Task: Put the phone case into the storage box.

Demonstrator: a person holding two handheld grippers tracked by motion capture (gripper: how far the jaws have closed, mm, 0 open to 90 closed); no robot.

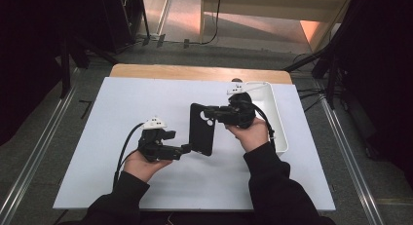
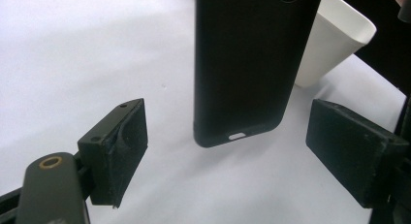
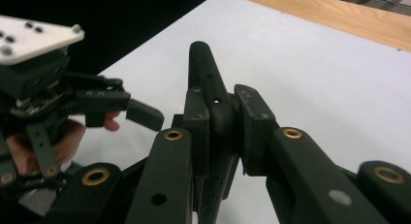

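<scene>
The phone case (image 1: 201, 129) is being gripped by the right tool (image 3: 224, 118) at frame centre; the left tool (image 2: 228, 151), wide, is not yet clamped on.

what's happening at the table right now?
A person works two handheld tools over a white table. The right tool is clamped on the edge of a black phone case, holding it off the surface. The left tool stands open with the case's lower end between its pads, not touching. A white bin sits at the right.
</scene>
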